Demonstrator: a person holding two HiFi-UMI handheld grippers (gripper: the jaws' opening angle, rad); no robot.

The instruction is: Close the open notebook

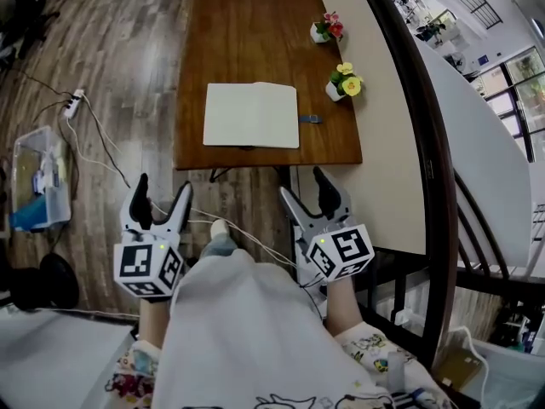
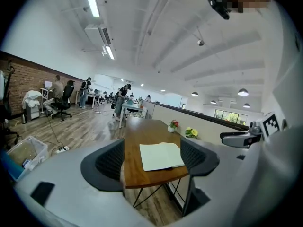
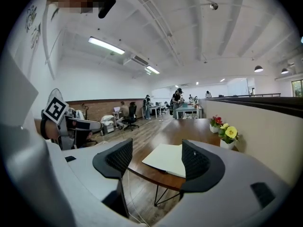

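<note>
From the head view, the open notebook with blank white pages (image 1: 251,115) lies flat on the near end of the long brown wooden counter (image 1: 255,24). A small dark strap sticks out from its right edge. Two little white pots sit near the counter's right edge, one with yellow flowers (image 1: 344,82) just beside the notebook's far right corner, and one with red flowers (image 1: 326,28) farther away. The left gripper (image 1: 162,190) and the right gripper (image 1: 304,186) both hang over the wooden floor (image 1: 128,41), on the near side of the counter and well apart from the notebook. Their jaws are wide open and hold nothing. A clear plastic box (image 1: 38,186) sits on the floor at the far left. In the left gripper view, the two dark jaws stand far apart, and the notebook (image 2: 161,156) shows in the gap between them, but the jaws do not touch it. In the right gripper view, the jaws are also spread wide and empty. The notebook (image 3: 165,159) shows beyond them on the counter, with the yellow flowers (image 3: 228,136) to its right.
</note>
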